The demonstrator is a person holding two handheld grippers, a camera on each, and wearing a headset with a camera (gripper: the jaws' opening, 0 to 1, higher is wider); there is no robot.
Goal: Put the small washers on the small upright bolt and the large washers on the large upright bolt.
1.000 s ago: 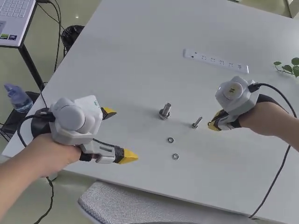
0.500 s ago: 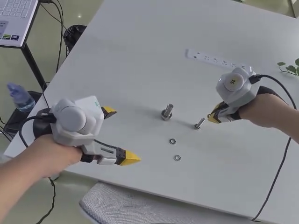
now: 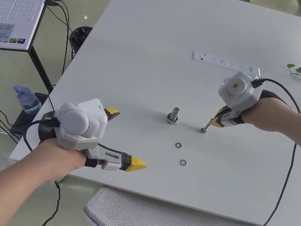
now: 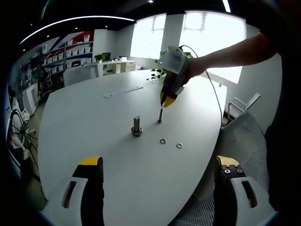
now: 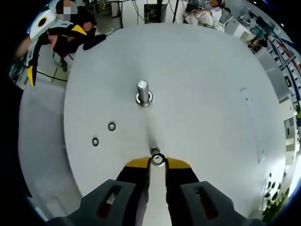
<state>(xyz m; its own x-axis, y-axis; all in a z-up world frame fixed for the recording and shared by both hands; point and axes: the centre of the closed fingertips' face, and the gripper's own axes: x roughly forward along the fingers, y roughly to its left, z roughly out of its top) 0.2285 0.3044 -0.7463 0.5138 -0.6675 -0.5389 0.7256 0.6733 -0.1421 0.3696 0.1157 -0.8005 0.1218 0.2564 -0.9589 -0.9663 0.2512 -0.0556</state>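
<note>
The small upright bolt (image 3: 205,127) (image 4: 160,115) and the thicker large bolt (image 3: 173,115) (image 5: 143,92), which has a ring at its base, stand mid-table. Two loose washers (image 3: 178,145) (image 3: 183,163) lie in front of them. My right gripper (image 3: 216,123) (image 5: 157,163) hovers at the small bolt's top. Its jaws are nearly closed on a small washer (image 5: 158,159), just beside the bolt tip (image 5: 154,150). My left gripper (image 3: 124,138) (image 4: 157,162) stands open near the table's front edge, well left of the bolts, with nothing between its fingers.
A white power strip (image 3: 225,63) lies at the back of the white table (image 3: 131,56). Off the left edge are a laptop (image 3: 19,21) on a stand and a water bottle (image 3: 26,99). A grey chair (image 3: 141,212) sits at the front edge.
My right gripper has closed in from the right of the small bolt to its top. The left gripper has stayed open and about where it was; the head camera has shifted.
</note>
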